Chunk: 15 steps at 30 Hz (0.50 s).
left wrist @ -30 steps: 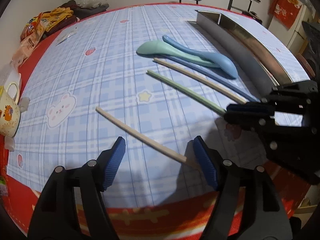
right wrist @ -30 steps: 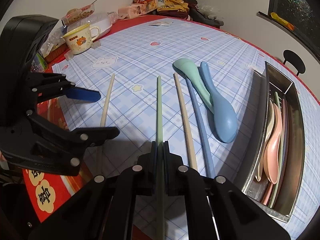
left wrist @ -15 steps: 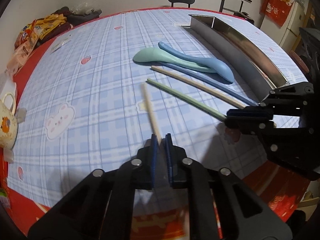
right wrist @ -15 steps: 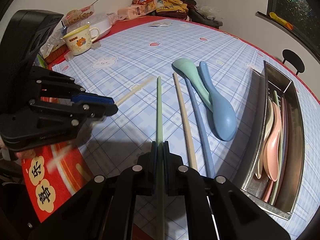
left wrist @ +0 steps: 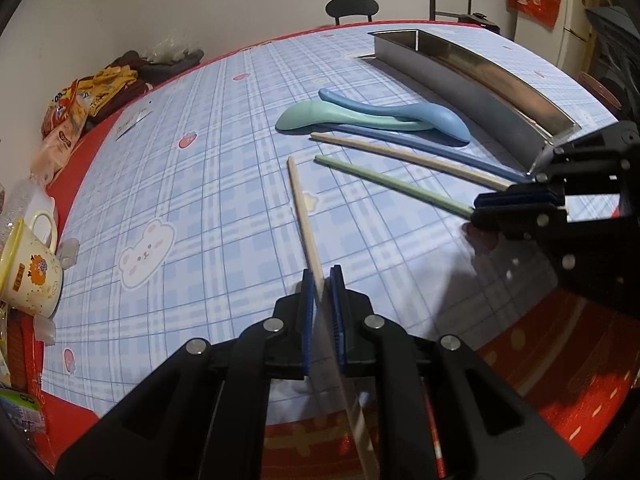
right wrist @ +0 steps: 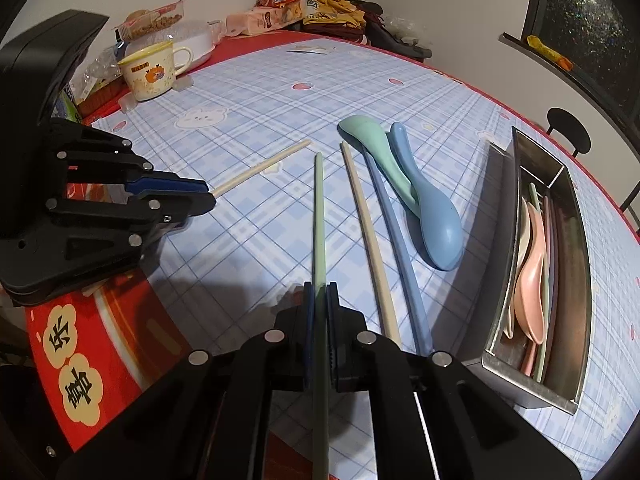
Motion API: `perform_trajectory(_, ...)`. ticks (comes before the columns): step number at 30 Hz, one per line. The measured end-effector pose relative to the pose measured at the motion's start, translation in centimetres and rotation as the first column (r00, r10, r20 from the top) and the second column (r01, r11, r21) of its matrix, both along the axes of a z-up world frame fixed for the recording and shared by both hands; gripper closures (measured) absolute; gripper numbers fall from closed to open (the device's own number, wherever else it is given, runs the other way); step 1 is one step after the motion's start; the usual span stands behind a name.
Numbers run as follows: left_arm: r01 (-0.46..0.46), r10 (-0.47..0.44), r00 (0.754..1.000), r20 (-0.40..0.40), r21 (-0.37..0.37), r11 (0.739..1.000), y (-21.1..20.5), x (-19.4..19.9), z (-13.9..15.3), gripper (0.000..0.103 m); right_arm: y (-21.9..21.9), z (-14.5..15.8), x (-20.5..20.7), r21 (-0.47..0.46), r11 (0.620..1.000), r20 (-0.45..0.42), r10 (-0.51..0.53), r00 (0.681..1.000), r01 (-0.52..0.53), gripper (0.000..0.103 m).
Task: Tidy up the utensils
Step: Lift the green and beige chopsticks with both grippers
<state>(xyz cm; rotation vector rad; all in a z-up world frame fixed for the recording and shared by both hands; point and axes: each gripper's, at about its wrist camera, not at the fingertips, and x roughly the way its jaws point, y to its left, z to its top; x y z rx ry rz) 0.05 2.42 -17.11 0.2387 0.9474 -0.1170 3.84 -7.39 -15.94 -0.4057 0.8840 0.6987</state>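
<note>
Left gripper (left wrist: 321, 280) jaws clamped; right gripper (right wrist: 320, 296) jaws clamped.
</note>
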Motion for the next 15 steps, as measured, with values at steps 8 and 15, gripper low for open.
perform_trajectory(8,0.018,-0.016,0.999,0.041,-0.034,0.999,0.46,-0.65,-0.16,0.092,0.12,-0.10,-0.07,0.015,1.000,0.012,-0.027,1.000,0.027,0.096)
perform_trajectory(15,0.022,-0.020,0.999,0.051,-0.043,0.999,0.56,-0.65,-0.14,0.092,0.18,-0.19,-0.35,0.019,0.999,0.037,-0.050,0.998,0.049,0.096)
